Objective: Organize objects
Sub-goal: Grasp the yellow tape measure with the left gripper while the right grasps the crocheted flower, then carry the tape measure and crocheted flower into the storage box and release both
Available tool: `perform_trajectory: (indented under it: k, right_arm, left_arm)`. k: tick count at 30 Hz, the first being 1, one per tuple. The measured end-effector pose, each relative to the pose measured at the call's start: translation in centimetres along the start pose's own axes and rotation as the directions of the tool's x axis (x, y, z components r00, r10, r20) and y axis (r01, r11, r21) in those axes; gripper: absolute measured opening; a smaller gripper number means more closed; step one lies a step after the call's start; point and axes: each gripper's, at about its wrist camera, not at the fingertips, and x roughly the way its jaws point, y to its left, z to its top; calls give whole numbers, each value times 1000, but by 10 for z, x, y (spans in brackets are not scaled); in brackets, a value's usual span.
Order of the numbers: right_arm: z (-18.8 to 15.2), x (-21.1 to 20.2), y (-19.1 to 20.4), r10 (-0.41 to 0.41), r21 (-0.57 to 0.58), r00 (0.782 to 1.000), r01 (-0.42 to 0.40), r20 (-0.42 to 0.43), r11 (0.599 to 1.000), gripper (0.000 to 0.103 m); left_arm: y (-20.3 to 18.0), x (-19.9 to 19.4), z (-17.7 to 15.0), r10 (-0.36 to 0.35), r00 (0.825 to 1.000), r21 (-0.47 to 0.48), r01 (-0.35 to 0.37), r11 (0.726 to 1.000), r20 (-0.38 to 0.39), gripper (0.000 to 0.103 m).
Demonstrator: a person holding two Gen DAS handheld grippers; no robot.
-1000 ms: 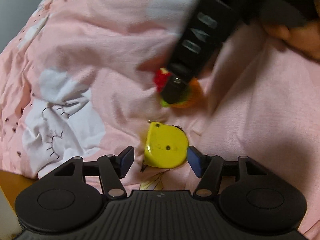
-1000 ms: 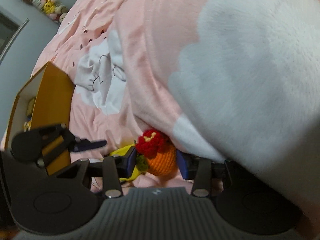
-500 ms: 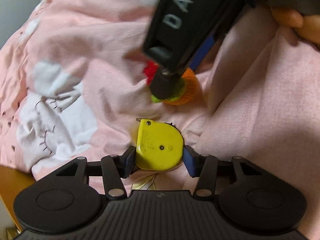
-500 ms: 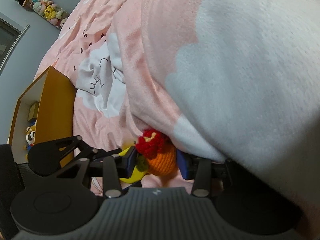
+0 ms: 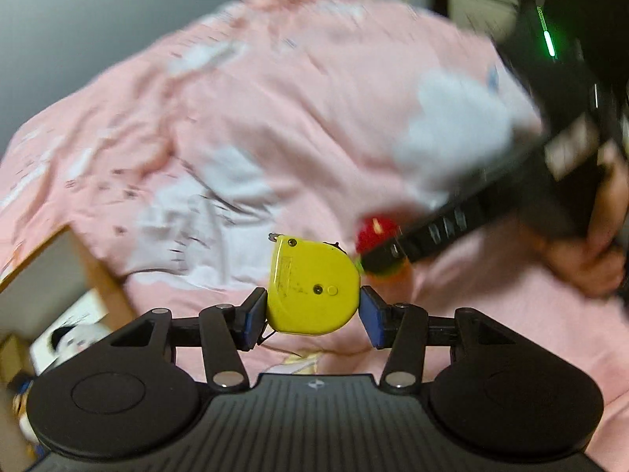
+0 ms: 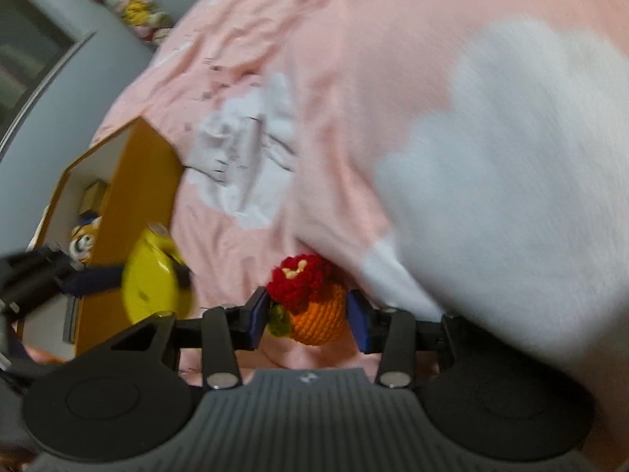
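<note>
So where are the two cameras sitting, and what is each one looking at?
Left wrist: on the left gripper, looking down along its fingers at the yellow tape measure it grips above the pink blanket; a hand shows.
Right wrist: on the right gripper, looking at the crocheted toy it grips.
Both show the tape measure, toy, blanket and orange shelf.

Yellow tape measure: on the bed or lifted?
Lifted. The left gripper clamps the tape measure; the right wrist view shows it held above the pink blanket.
</note>
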Motion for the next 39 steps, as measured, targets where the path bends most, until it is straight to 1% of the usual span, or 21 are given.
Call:
perform_trajectory:
  k: [2, 5, 8, 10, 12, 14, 17, 18, 21, 25, 27, 28, 30, 32, 34, 36, 38, 39]
  right_arm:
    - [3, -6, 12, 20, -59, 1000, -18, 21, 998, 45]
    - [10, -16, 36, 74, -162, 996, -67, 40, 984, 45]
    - [19, -23, 67, 152, -271, 987, -136, 40, 953, 45]
    - [26, -24, 89, 207, -332, 978, -191, 14, 924, 45]
    - [33, -20, 111, 249, -375, 968, -241, -28, 895, 45]
    - [37, -12, 137, 275, -421, 959, -277, -66, 864, 45]
    - [41, 4, 172, 296, -474, 947, -318, -123, 821, 45]
    - [41, 8, 181, 301, -485, 943, -331, -141, 810, 45]
    - [43, 29, 204, 306, -501, 932, -362, -193, 786, 45]
    - [45, 51, 225, 296, -509, 925, -378, -238, 774, 45]
    - [47, 59, 231, 291, -509, 923, -382, -251, 772, 45]
    - [48, 62, 233, 291, -509, 922, -385, -257, 770, 45]
    - [49, 67, 237, 287, -508, 920, -388, -267, 769, 45]
    - [51, 72, 239, 281, -505, 919, -388, -276, 771, 45]
    - [53, 75, 240, 278, -502, 919, -388, -281, 773, 45]
    - [54, 77, 240, 276, -499, 917, -390, -289, 774, 45]
    - [54, 79, 240, 274, -497, 915, -392, -296, 774, 45]
    - [54, 80, 240, 272, -496, 915, -392, -299, 774, 45]
  left_arm:
    - [13, -25, 0, 33, 999, -64, -31, 997, 33, 58]
    - [37, -51, -5, 87, 996, -137, -82, 987, 32, 58]
    - [66, -78, -15, 164, 986, -204, -165, 965, -23, 58]
    - [82, -91, -22, 206, 976, -226, -217, 950, -70, 58]
    - [98, -98, -30, 248, 959, -221, -274, 936, -138, 58]
    - [114, -98, -38, 280, 933, -197, -325, 925, -227, 58]
    - [135, -90, -53, 273, 895, -189, -354, 916, -353, 58]
    - [141, -86, -58, 259, 882, -190, -354, 916, -393, 58]
    - [151, -75, -73, 206, 847, -174, -326, 929, -491, 58]
    - [155, -52, -82, 165, 803, -127, -286, 950, -573, 58]
    - [159, -43, -81, 145, 789, -110, -259, 959, -598, 58]
    - [160, -42, -84, 133, 785, -100, -240, 966, -605, 58]
    - [163, -34, -85, 82, 772, -105, -189, 976, -630, 58]
    - [169, -26, -88, 36, 754, -121, -153, 981, -656, 58]
    - [173, -19, -90, 5, 740, -127, -122, 984, -673, 58]
    - [176, -13, -93, -41, 726, -141, -77, 987, -686, 58]
    - [175, -10, -93, -58, 712, -133, -50, 990, -700, 58]
    - [175, -9, -93, -70, 709, -131, -32, 991, -702, 58]
